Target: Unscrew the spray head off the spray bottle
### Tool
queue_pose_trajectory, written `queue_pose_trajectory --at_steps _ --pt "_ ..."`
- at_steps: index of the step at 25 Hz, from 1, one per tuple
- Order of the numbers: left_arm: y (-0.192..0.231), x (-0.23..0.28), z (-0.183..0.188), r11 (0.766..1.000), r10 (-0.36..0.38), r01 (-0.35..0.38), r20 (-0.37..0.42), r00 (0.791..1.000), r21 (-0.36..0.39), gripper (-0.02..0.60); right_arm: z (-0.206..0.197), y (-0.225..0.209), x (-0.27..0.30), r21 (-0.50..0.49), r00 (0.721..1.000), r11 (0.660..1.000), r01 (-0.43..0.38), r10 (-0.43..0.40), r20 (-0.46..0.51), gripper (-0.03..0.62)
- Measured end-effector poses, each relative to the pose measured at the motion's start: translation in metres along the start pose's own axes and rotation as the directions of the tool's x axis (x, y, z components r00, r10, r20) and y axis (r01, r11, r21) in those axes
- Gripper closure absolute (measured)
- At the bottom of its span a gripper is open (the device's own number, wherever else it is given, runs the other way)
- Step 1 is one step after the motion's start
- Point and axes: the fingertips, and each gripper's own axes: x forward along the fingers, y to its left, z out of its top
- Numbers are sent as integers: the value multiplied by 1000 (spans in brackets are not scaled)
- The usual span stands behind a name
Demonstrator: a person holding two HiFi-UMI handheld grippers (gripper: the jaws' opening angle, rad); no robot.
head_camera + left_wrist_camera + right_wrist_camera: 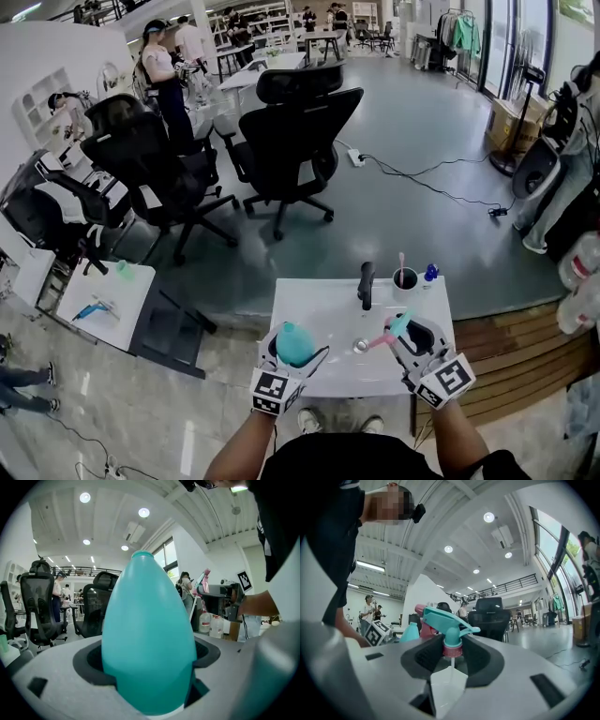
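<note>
My left gripper is shut on the teal egg-shaped spray bottle, held above the near edge of the white table. In the left gripper view the bottle fills the space between the jaws, and its neck is bare and points away. The teal and pink spray head is off the bottle, and my right gripper is shut on it. In the right gripper view the jaws pinch the spray head at its pink collar, and the thin dip tube hangs toward the camera. The two grippers are apart, side by side.
On the table's far side stand a black upright object, a cup with a pink stick in it, and a small blue item. A small metal piece lies between the grippers. Office chairs and people stand beyond.
</note>
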Motion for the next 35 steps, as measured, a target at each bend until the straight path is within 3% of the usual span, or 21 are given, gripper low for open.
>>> queue_pose_trajectory --at_steps 10,19,25,35 --pt "2 2 4 1000 21 -21 11 1000 -3 121 -47 -28 -16 29 983 990 138 -133 -129 461" --pt "-6 10 5 1000 -11 11 12 1000 3 121 -73 -58 -38 32 937 958 284 -270 -224 460" --pt "-8 14 5 1000 -10 10 14 1000 5 121 -89 -74 -51 7 890 927 375 -358 -283 459" --pt "-11 19 6 1000 -16 16 4 1000 12 121 -89 -76 -57 -21 880 923 385 -374 -292 461"
